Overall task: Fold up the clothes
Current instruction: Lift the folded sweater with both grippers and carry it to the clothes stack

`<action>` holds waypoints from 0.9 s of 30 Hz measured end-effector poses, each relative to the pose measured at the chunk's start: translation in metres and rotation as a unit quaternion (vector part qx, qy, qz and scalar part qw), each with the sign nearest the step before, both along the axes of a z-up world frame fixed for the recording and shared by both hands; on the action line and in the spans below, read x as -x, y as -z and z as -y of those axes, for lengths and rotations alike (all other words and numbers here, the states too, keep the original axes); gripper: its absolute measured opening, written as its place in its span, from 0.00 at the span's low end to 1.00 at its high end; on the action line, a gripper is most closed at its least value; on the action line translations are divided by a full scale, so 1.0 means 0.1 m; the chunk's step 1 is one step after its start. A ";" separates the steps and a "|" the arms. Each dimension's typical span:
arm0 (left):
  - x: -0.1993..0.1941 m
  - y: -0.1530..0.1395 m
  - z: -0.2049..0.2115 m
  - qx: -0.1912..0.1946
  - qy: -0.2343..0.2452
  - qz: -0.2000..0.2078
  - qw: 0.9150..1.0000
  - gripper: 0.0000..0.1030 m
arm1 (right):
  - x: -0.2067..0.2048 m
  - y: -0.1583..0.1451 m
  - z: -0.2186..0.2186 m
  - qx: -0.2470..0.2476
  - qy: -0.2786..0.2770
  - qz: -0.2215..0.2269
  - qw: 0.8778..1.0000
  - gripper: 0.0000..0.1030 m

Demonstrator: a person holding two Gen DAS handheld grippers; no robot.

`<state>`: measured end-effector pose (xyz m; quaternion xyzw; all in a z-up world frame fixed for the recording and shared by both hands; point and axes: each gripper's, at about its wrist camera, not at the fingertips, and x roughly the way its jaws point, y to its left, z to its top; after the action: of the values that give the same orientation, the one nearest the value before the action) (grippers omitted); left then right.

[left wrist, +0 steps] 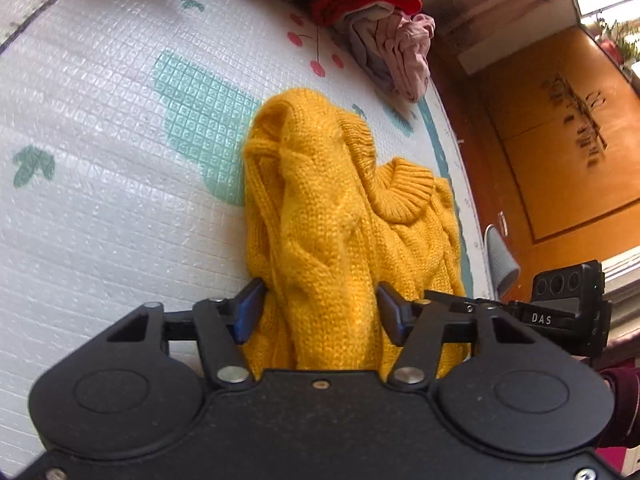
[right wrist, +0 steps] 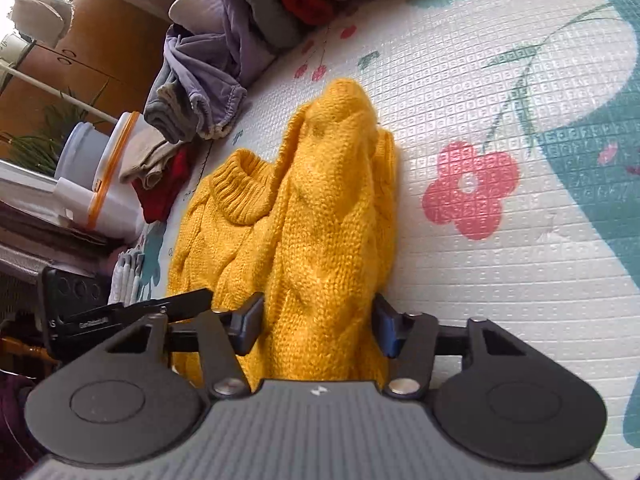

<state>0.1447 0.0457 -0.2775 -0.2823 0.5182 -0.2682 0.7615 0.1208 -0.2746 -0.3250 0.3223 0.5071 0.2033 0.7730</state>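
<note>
A yellow cable-knit sweater (left wrist: 320, 200) lies bunched on the patterned play mat (left wrist: 100, 120), its ribbed collar turned to the right. My left gripper (left wrist: 322, 316) is shut on a thick fold of it, and knit fills the gap between the blue pads. In the right wrist view the same sweater (right wrist: 320, 208) rises in a ridge, with the collar at its left. My right gripper (right wrist: 318, 324) is shut on another fold, both pads against the knit. Each view catches the other gripper's black body at its edge: the right one (left wrist: 560, 312) and the left one (right wrist: 120, 312).
A heap of red, pink and lilac clothes (left wrist: 372, 8) sits at the mat's far edge, and it also shows in the right wrist view (right wrist: 224, 52). A white plastic container with an orange rim (right wrist: 100, 184) stands beside the mat. Beyond the mat's edge is an orange wooden cabinet (left wrist: 560, 140).
</note>
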 end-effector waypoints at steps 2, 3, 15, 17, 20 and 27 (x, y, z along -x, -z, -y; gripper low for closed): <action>0.02 -0.04 -0.09 0.015 -0.009 -0.002 1.000 0.46 | -0.05 -0.07 -0.04 -0.006 -0.008 0.004 1.000 0.45; 0.04 -0.06 -0.13 0.023 -0.013 -0.003 1.000 0.45 | -0.08 -0.12 -0.05 -0.010 -0.010 0.006 1.000 0.45; 0.65 -0.60 -1.50 0.096 -0.150 0.051 0.983 0.45 | -0.66 -0.82 -1.24 -0.022 -0.170 0.040 0.984 0.44; 0.82 -0.65 -1.79 0.096 -0.186 0.062 0.976 0.45 | -0.77 -0.90 -1.58 -0.023 -0.207 0.048 0.977 0.44; 1.08 -0.73 -2.23 0.095 -0.238 0.079 0.963 0.45 | -0.86 -0.98 -2.13 -0.037 -0.248 0.062 0.966 0.44; 1.90 -0.97 -3.12 0.089 -0.378 0.117 0.914 0.45 | -0.86 -1.14 -3.52 -0.096 -0.329 0.086 0.935 0.45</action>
<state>-0.0456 0.3579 -0.1809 -0.4904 0.2535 -0.0365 0.8330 0.2073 0.0772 -0.2114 0.1913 0.4947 0.5212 0.6686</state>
